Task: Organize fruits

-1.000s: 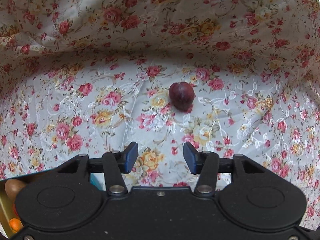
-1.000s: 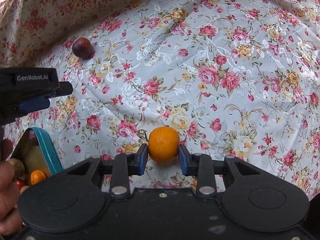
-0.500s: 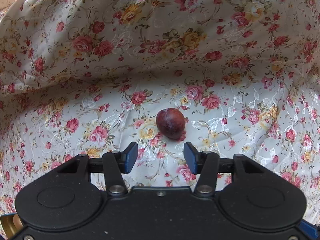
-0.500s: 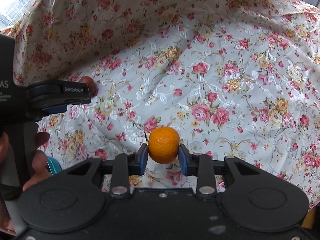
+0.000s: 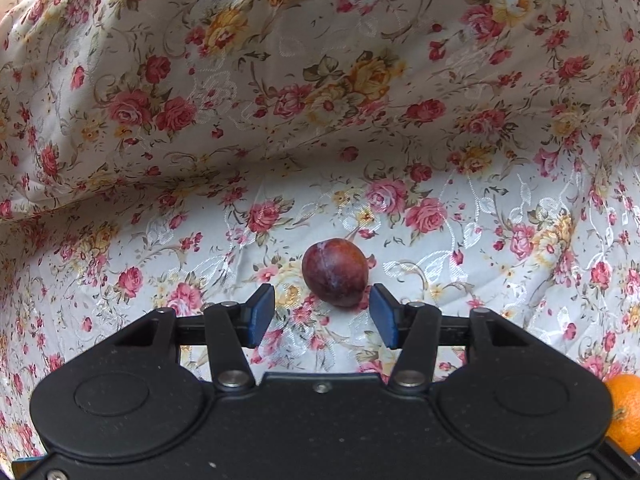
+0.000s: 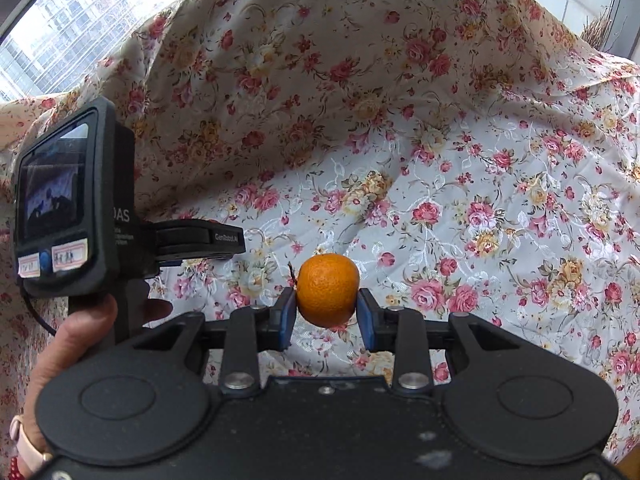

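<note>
A dark red plum (image 5: 335,272) lies on the floral cloth (image 5: 480,240). My left gripper (image 5: 322,314) is open just short of it; the plum's near side sits level with the blue fingertips (image 5: 262,312) and touches neither. My right gripper (image 6: 326,314) is shut on a small orange (image 6: 327,290), held above the cloth. That orange also shows at the lower right edge of the left wrist view (image 5: 624,412). In the right wrist view the left gripper's body (image 6: 72,200) is at the left, held by a hand (image 6: 80,332), and it hides the plum.
The cloth (image 6: 480,200) rises in high folds behind the flat area. A window (image 6: 60,40) with buildings outside is at the upper left, and dry twigs (image 6: 600,28) are at the upper right.
My left gripper has come closer to the plum, which now sits at its fingertips; the blue-rimmed tray left its view. My right gripper has risen with the orange and tilted up.
</note>
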A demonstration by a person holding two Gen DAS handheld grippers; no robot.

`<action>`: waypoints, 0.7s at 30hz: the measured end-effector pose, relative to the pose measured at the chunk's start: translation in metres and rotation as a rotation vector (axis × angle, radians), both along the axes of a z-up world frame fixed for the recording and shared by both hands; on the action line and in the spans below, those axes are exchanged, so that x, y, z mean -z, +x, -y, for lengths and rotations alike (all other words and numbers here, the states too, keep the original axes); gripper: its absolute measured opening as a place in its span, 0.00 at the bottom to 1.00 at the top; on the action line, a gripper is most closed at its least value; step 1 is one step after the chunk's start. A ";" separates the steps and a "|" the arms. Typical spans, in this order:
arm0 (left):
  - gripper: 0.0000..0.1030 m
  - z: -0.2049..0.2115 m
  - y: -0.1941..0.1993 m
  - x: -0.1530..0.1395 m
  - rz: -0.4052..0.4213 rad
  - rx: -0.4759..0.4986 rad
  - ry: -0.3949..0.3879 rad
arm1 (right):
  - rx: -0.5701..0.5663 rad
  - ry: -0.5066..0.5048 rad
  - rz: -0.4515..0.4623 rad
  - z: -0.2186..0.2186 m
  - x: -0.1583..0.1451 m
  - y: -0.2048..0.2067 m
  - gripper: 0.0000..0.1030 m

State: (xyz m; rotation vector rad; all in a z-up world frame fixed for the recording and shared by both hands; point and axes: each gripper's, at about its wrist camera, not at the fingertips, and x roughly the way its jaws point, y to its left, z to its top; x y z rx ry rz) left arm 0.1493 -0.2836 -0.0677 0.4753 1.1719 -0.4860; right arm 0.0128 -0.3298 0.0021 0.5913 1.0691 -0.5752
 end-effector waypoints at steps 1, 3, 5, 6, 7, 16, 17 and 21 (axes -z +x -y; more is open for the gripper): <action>0.57 0.002 0.001 0.002 -0.001 0.003 0.006 | -0.001 0.001 0.000 0.000 0.000 0.000 0.33; 0.57 0.001 0.001 0.005 0.002 0.006 0.010 | -0.001 0.001 0.005 0.001 0.001 -0.001 0.33; 0.57 0.002 0.002 0.005 0.004 0.005 0.000 | 0.000 0.002 0.012 0.000 0.000 -0.001 0.33; 0.56 0.001 0.003 0.005 0.005 0.004 -0.008 | 0.001 0.002 0.014 0.001 0.000 -0.001 0.33; 0.53 0.000 0.003 0.004 0.001 0.006 -0.020 | 0.002 0.003 0.019 0.001 0.000 -0.002 0.33; 0.37 -0.002 -0.001 0.003 0.002 0.009 -0.052 | 0.019 0.027 0.010 0.006 0.002 -0.004 0.33; 0.37 -0.005 -0.003 0.002 -0.003 0.000 -0.054 | 0.021 0.032 0.006 0.007 0.003 -0.004 0.33; 0.26 -0.017 -0.012 -0.008 -0.008 -0.017 -0.063 | 0.032 0.039 -0.008 0.009 0.003 -0.005 0.33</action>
